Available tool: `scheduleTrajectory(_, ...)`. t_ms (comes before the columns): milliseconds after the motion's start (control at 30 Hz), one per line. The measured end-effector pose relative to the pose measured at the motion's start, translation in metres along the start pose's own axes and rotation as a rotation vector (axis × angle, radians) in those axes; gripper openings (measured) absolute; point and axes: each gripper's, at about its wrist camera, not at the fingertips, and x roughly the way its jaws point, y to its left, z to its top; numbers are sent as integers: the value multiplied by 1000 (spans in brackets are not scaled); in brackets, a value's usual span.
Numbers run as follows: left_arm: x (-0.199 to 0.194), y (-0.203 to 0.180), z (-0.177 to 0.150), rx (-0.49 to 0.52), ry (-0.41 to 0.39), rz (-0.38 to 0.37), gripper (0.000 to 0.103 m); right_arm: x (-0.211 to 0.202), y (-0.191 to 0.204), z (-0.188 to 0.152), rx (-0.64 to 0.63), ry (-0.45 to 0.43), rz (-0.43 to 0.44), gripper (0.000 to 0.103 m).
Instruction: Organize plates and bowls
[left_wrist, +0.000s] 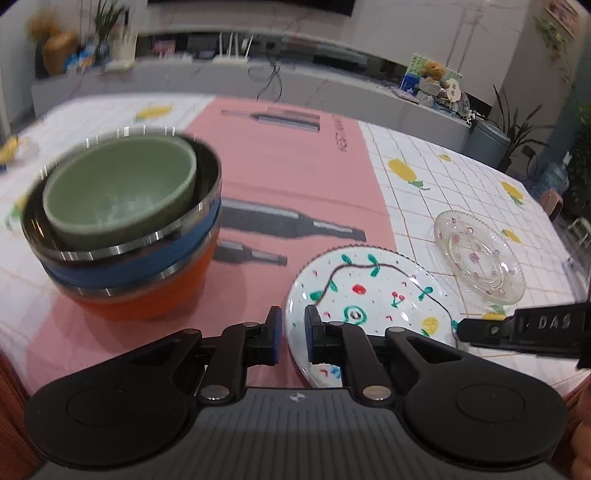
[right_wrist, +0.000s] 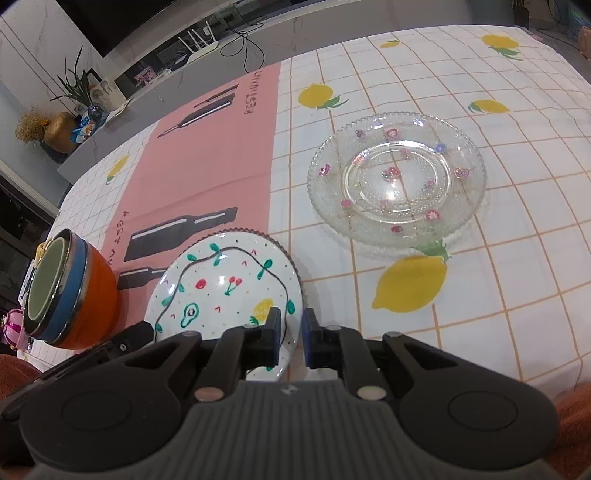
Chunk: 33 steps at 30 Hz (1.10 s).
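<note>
bowls (left_wrist: 125, 221) look done — green one nested in a steel-rimmed blue one, that in an orange one, a single stack on the pink mat (left_wrist: 288, 177) at about 9 o'clock in the left wrist view, far left edge in the right wrist view. stack sits upright as far as the blur shows.

plates not yet together. painted plate (right_wrist: 225, 291) lies at the mat's near right corner, partly over the checked cloth (right_wrist: 517, 229). glass plate (right_wrist: 397, 181) sits apart at roughly 1 o'clock from it in the right view, on the cloth alone. my read: what's left is to put one plate on the other.

left gripper (left_wrist: 293, 336) — jaws a narrow slot apart, straddling the painted plate's left rim; the rim seems to sit in the gap, pads not visibly pressing, so i take it as released. right gripper (right_wrist: 291, 338) — same narrow slot at the plate's right rim, rim between or just under the jaws; no clear pinch, read as released. whether either pad touches the rim, cannot tell.

room: open cloth between the two plates, nothing in the way. bowl stack is near the painted plate's 9 o'clock side — the tight flank. counter's near edge lies under the grippers, out of sight; far edge well beyond the glass plate.
</note>
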Motion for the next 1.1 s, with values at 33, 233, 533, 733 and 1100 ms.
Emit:
scheduleTrajectory(33,-3,-2,-1,27,-22,18,26,-2,0,0,2,-6,0,15)
scheduleTrajectory(233,-5,0,-5,55,7,-17,43,-6,-4,-5,32,5,3,31)
scheduleTrajectory(533,-8,15,-11,-37,67,-82,14,-6,2,-25,28,56,29,10)
scheduleTrajectory(733,-7,8,-11,4,41,-88,5,-5,2,-22,29,44,20,7)
scheduleTrajectory(1100,-17,4,-8,44,-19,-105,9,-12,7,-22,-1,-9,0,12)
